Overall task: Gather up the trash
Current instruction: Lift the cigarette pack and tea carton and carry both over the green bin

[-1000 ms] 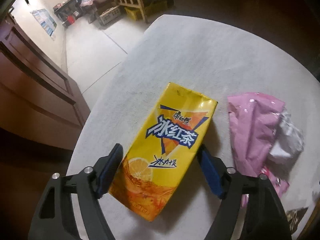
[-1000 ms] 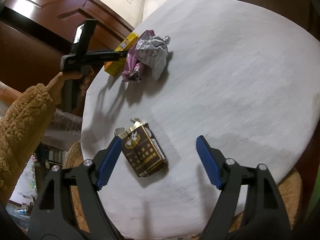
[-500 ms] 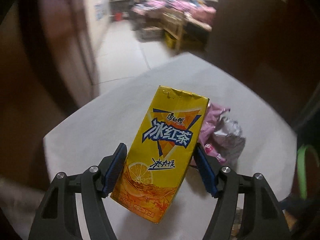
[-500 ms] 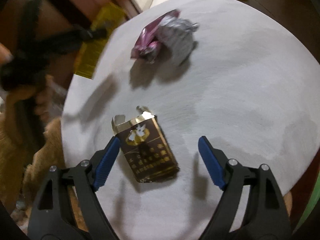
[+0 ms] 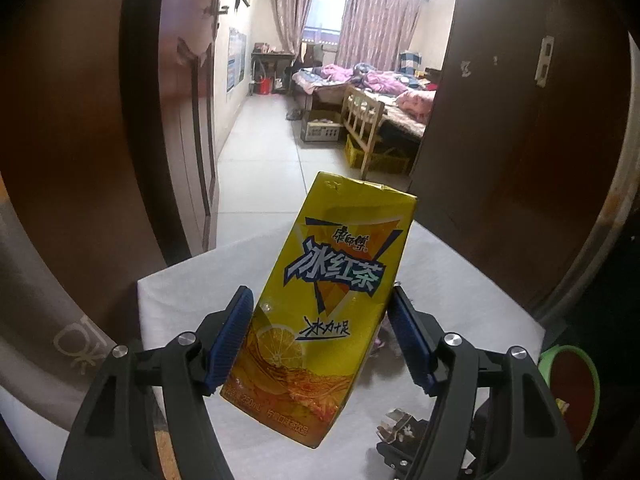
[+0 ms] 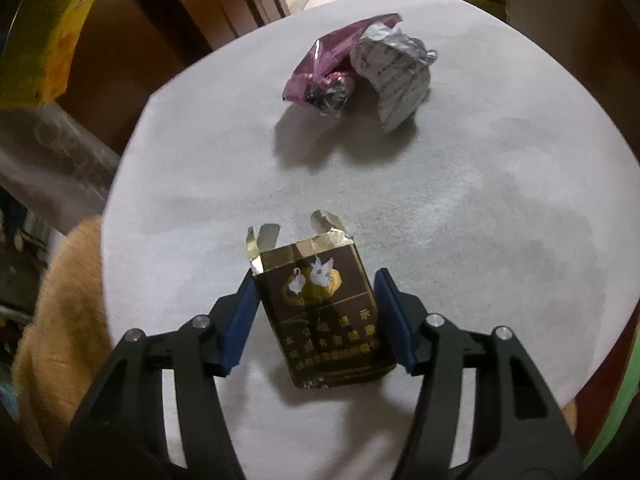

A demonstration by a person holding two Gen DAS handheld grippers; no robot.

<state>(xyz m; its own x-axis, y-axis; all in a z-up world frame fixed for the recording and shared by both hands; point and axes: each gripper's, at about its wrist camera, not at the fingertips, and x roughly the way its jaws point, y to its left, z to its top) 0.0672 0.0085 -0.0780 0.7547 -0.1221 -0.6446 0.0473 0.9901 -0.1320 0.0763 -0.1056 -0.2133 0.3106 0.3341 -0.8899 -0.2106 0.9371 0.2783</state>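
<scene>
My left gripper (image 5: 320,336) is shut on a yellow iced-tea carton (image 5: 332,304) and holds it up above the white table (image 5: 192,296). The carton also shows at the upper left of the right wrist view (image 6: 40,36). My right gripper (image 6: 314,318) has its jaws on both sides of a brown cigarette pack (image 6: 320,312) that lies on the table (image 6: 500,200); the left pad touches it and a small gap shows at the right pad. A pink wrapper (image 6: 324,68) and crumpled silver paper (image 6: 396,72) lie together farther back.
A green-rimmed bin (image 5: 572,392) stands at the right below the table. Dark wooden doors (image 5: 80,140) flank the table, and a bedroom lies beyond. My furry sleeve (image 6: 60,320) is at the table's left edge.
My left gripper closed on the carton and lifted it off the table. My right gripper moved in over the cigarette pack and its jaws narrowed around it.
</scene>
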